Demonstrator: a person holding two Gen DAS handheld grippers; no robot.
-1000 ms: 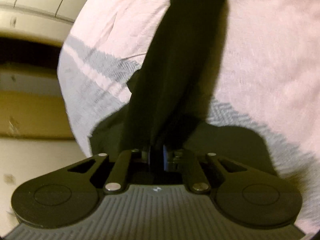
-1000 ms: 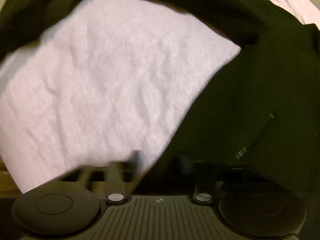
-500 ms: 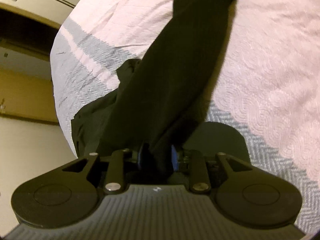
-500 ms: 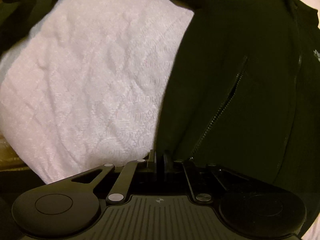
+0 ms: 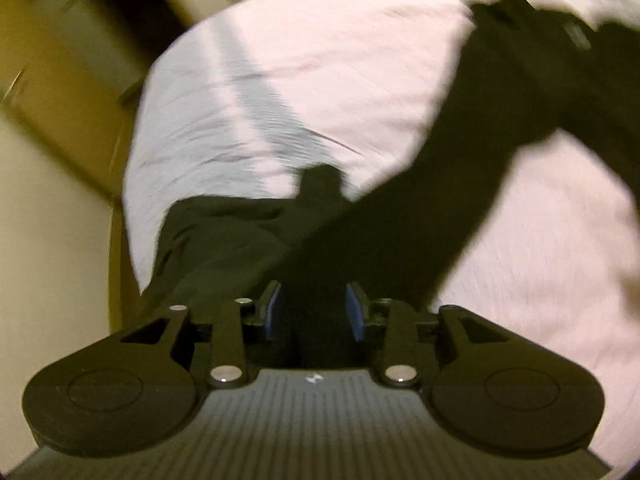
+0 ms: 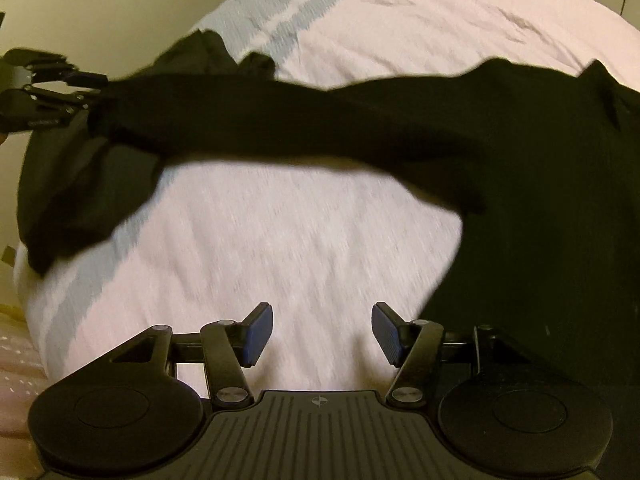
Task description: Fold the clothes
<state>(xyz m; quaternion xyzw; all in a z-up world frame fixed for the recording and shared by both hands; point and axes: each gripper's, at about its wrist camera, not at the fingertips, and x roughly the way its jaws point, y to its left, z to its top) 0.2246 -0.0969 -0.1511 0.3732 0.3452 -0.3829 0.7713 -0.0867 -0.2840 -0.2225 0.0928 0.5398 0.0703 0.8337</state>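
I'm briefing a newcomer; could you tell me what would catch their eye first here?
A black garment stretches across a pale pink bedspread, its sleeve running to the left tongs at the far left. The right tongs stand open over bare bedspread, holding nothing.

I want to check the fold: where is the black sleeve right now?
In the right wrist view the black sleeve stretches across the pale bedspread, from the jacket body at right to the left hand-held gripper at the left edge.

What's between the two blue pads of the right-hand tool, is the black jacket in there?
Nothing. In the right wrist view the right gripper has just opened over bare white bedspread; the black jacket lies beside it.
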